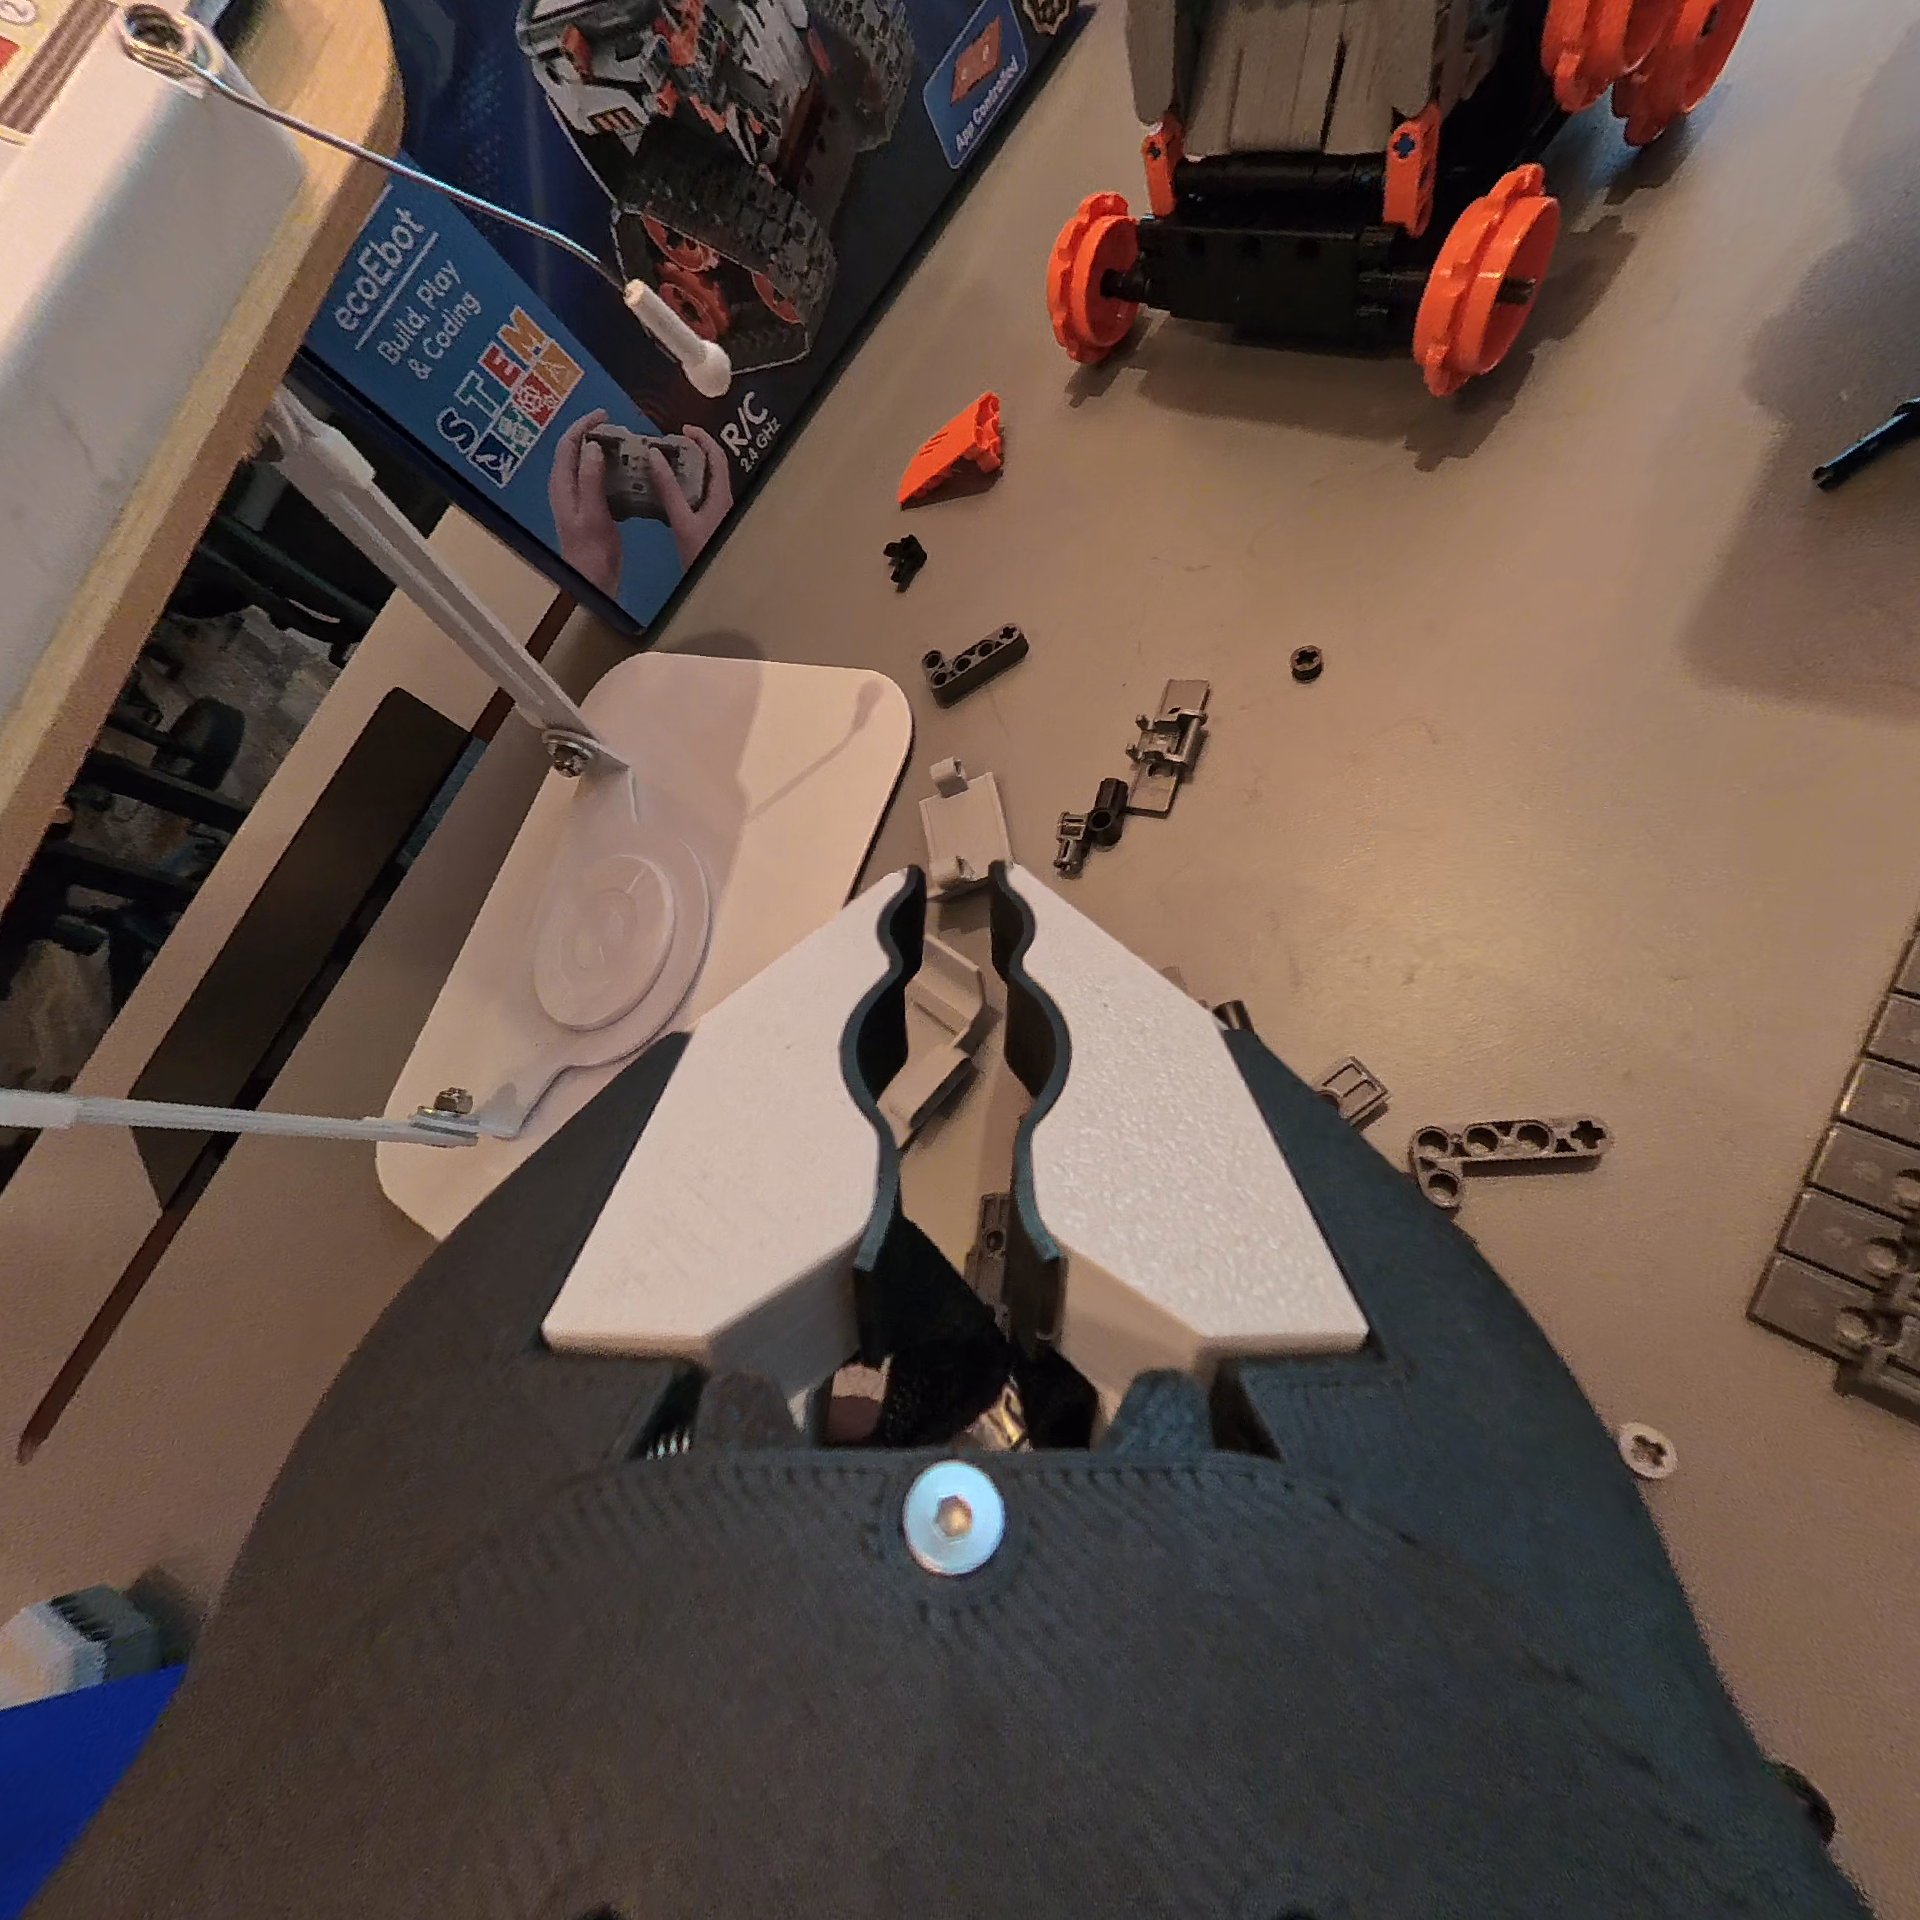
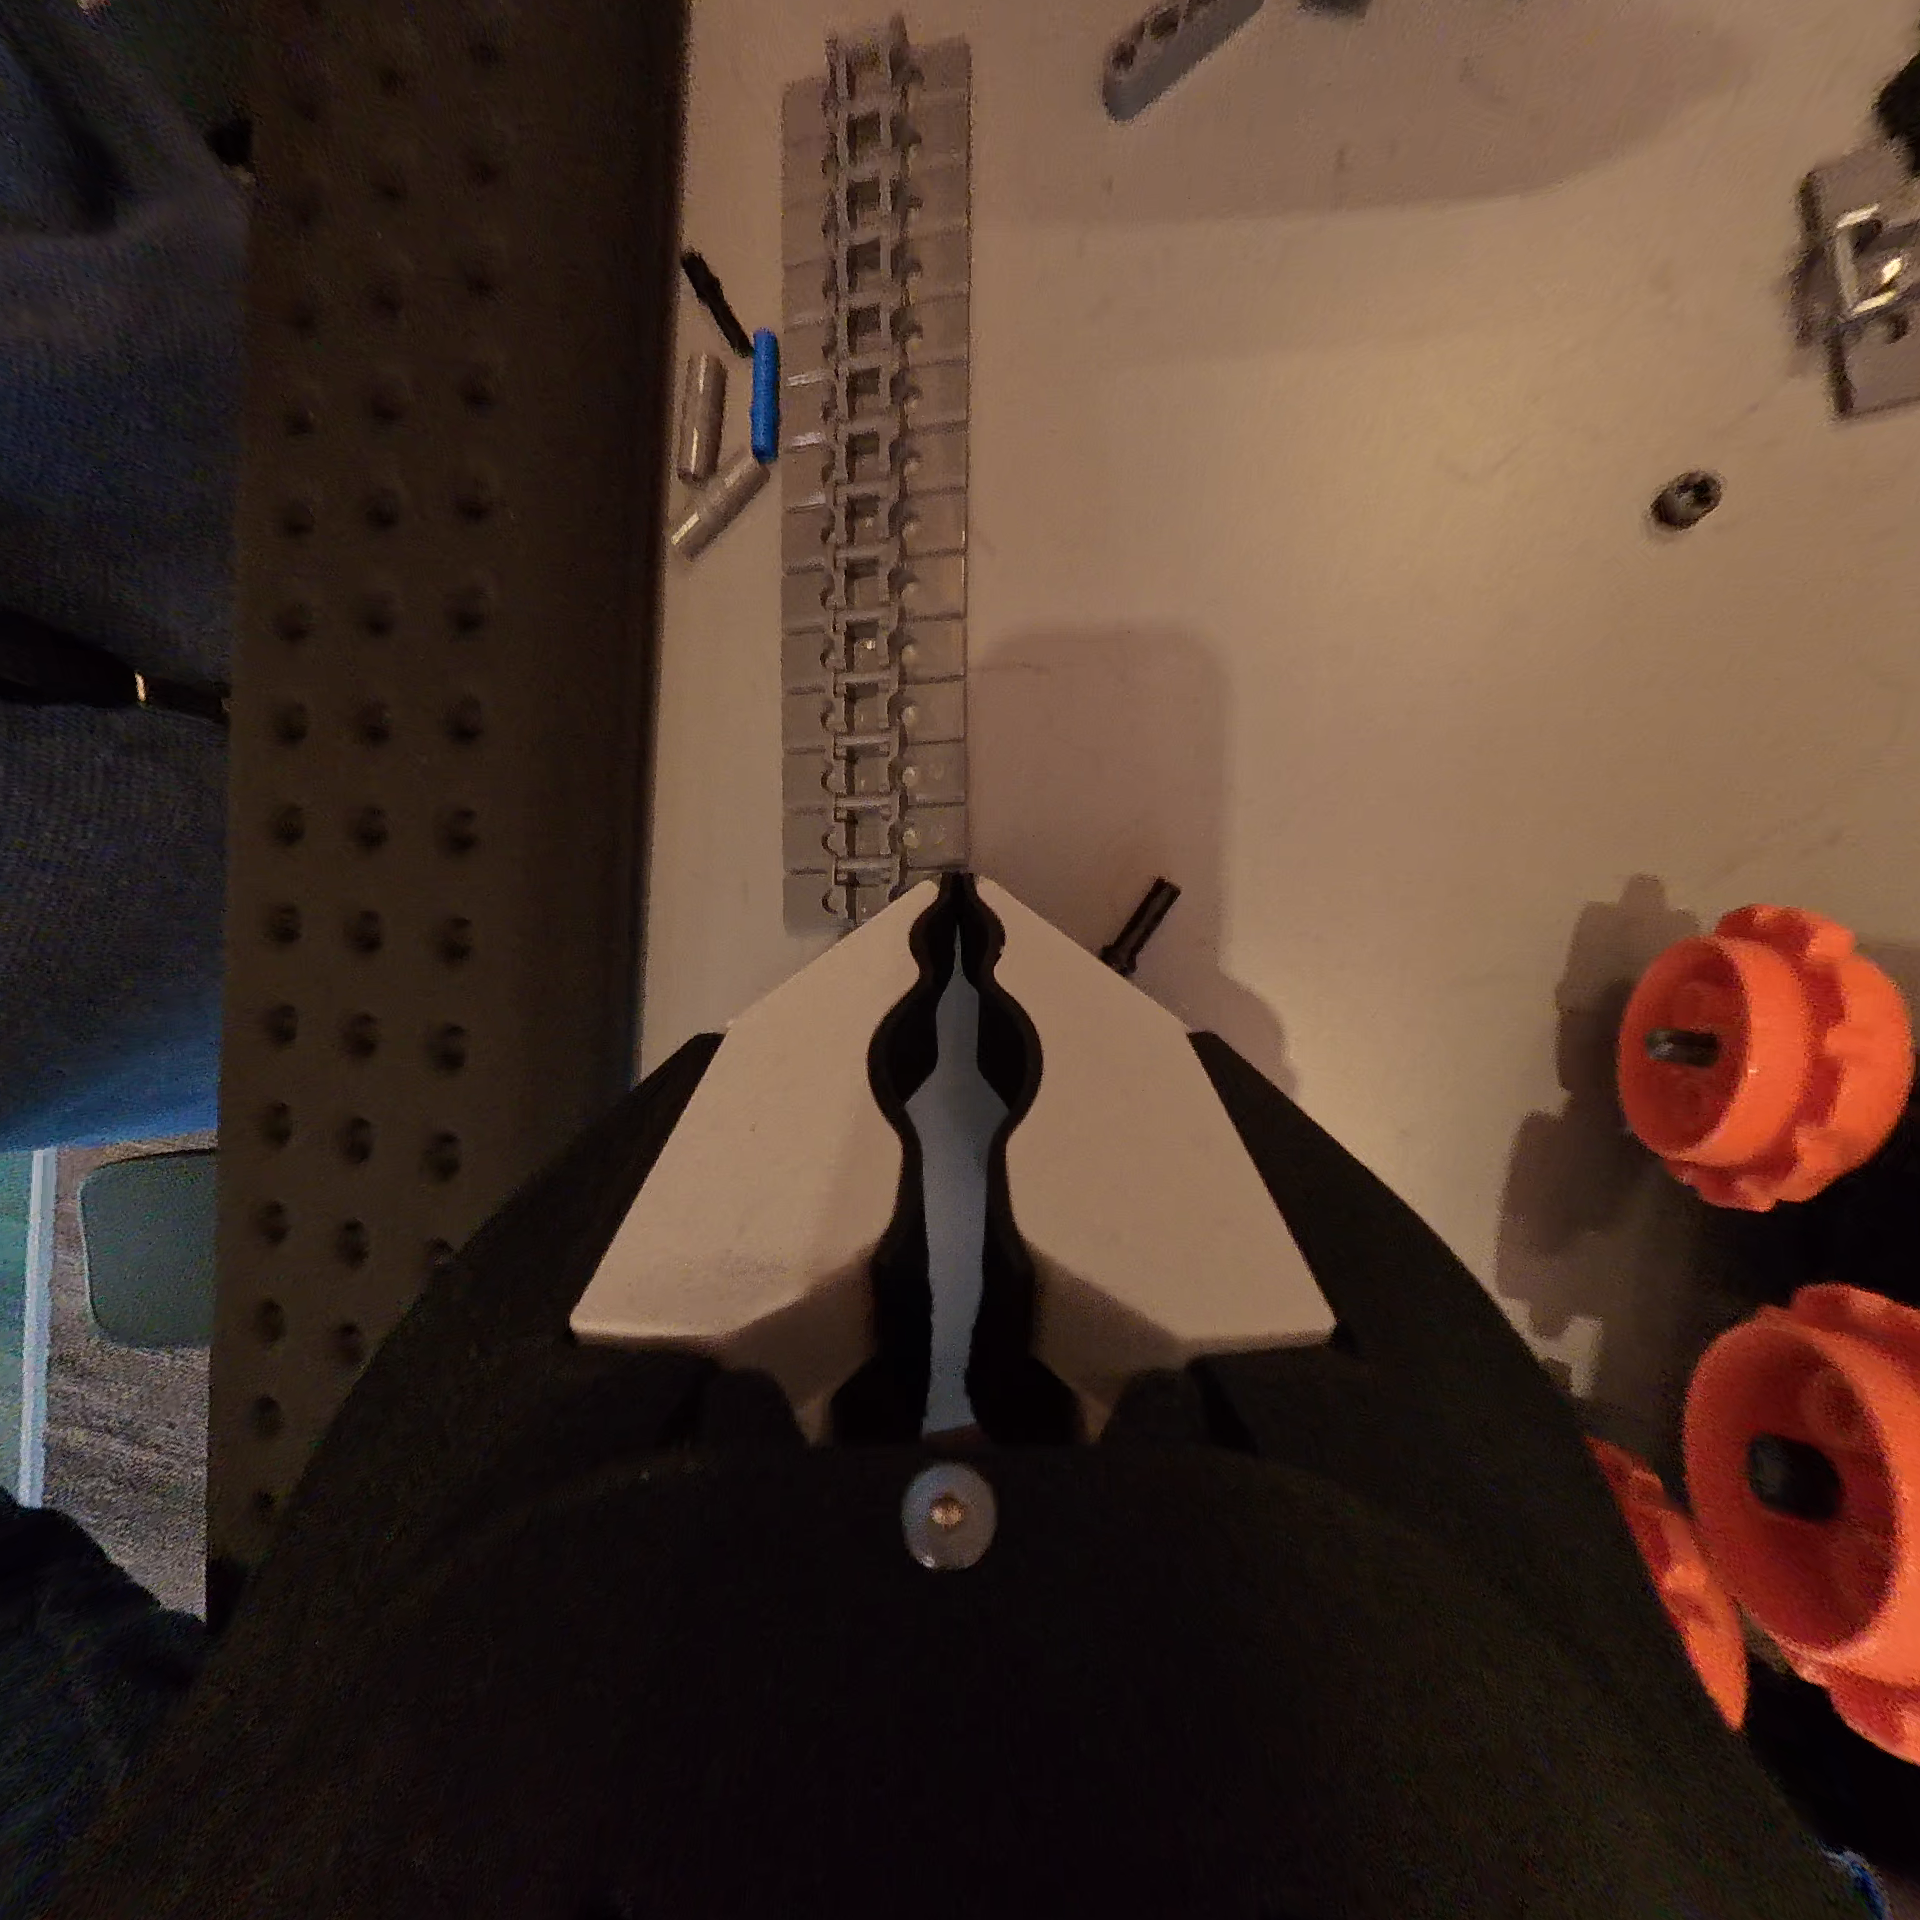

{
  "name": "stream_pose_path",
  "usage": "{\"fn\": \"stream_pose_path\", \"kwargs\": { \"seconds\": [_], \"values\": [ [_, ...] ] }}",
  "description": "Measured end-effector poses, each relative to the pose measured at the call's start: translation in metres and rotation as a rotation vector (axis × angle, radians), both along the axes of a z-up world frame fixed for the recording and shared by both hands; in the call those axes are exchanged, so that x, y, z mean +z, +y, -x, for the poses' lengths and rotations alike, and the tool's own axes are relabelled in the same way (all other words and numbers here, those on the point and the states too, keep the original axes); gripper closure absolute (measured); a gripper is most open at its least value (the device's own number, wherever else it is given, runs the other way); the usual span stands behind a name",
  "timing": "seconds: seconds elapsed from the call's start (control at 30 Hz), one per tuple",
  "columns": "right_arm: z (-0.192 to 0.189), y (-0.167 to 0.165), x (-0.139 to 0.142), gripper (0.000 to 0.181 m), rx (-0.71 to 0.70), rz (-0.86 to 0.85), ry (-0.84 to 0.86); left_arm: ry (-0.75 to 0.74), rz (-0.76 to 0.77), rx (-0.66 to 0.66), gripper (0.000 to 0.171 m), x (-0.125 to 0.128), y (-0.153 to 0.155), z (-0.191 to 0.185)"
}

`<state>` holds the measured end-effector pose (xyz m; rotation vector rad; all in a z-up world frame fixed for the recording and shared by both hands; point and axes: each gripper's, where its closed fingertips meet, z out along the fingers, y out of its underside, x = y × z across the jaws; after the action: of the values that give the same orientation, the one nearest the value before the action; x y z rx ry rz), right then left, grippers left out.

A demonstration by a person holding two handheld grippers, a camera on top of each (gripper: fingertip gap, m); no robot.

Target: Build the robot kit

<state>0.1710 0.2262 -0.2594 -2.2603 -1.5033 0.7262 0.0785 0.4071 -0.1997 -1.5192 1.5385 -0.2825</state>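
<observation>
Kit box: at far left of the left wrist view we see a blue toy-kit box (image 1: 582,343) lying flat on the table (image 1: 1455,831), a thin metal rod with a white tip above it.
White stand plate: a rounded white plate (image 1: 769,769) with bolted arms sits just left of our left gripper.
Left gripper: the left gripper (image 1: 956,883) hovers low over the table, jaws parted a little, nothing clamped; grey track links (image 1: 961,821) lie loose at and under the tips, apparently not pinched.
Loose parts: right of the tips lie a black angled beam (image 1: 974,663), a grey link with a black connector (image 1: 1174,743), a small black bush (image 1: 1306,662) and a grey L-beam (image 1: 1507,1143); an orange wedge piece (image 1: 956,449) lies farther off.
Toy vehicle: beyond these stands a black and grey vehicle with orange sprocket wheels (image 1: 1309,229).
Perforated panel: at the left of the right wrist view runs a dark panel with rows of holes (image 2: 416,623).
Small pins: beside it lie a blue pin (image 2: 766,393) and grey sleeves (image 2: 698,416).
Track strip: an assembled grey track strip (image 2: 883,468) lies straight ahead.
Right gripper: the right gripper (image 2: 958,881) has its jaws closed tip to tip at the strip's near end; we cannot tell whether they pinch its edge.
Orange wheels: two orange wheels (image 2: 1766,1060) stand near at right.
</observation>
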Motion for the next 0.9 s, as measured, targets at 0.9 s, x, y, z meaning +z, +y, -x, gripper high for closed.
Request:
{"fn": "stream_pose_path", "kwargs": {
  "seconds": [0.9],
  "values": [
    [0.116,0.152,0.017,0.16,-0.278,-0.303,0.034,-0.111,-0.001,0.155,0.159,0.041,0.029,0.049]
  ]
}}
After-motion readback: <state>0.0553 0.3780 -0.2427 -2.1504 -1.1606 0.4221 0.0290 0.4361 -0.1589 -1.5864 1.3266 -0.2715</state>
